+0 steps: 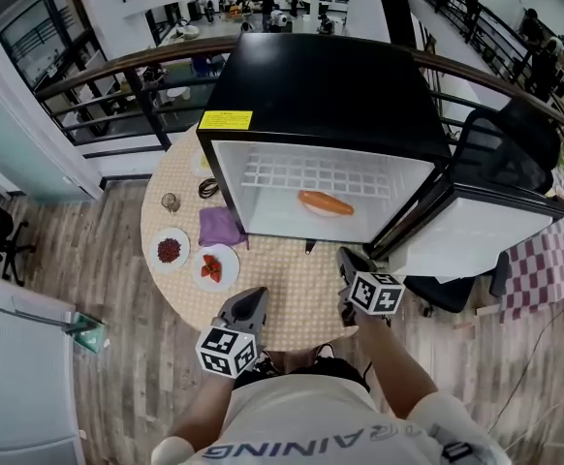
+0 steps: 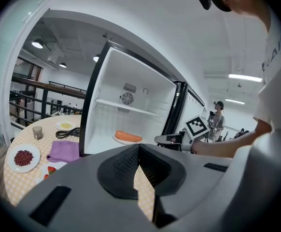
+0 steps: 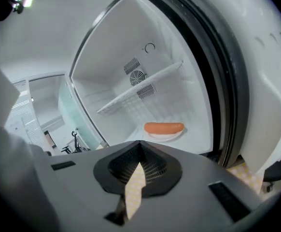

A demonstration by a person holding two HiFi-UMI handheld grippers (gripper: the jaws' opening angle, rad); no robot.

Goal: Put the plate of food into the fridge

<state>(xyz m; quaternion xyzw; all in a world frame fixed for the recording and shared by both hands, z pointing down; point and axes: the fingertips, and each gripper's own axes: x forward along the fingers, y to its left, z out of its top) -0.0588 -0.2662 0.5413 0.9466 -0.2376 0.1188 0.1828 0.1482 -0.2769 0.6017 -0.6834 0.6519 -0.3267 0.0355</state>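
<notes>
A small black fridge (image 1: 321, 85) stands open on the round table (image 1: 301, 294), its door (image 1: 476, 231) swung out to the right. Inside, on the fridge floor under the wire shelf, lies a white plate with an orange sausage (image 1: 326, 203), also seen in the left gripper view (image 2: 128, 137) and the right gripper view (image 3: 163, 128). My left gripper (image 1: 256, 298) (image 2: 139, 146) hovers over the table's near edge, shut and empty. My right gripper (image 1: 348, 260) (image 3: 140, 144) is in front of the fridge opening near the door hinge, shut with nothing between its jaws.
Left of the fridge the table holds a purple cloth (image 1: 220, 226), a plate of red beans (image 1: 170, 250), a plate of red pieces (image 1: 212, 267), a small glass (image 1: 171, 201) and a black cable (image 1: 208, 188). A black office chair (image 1: 515, 134) stands behind the door, by a railing.
</notes>
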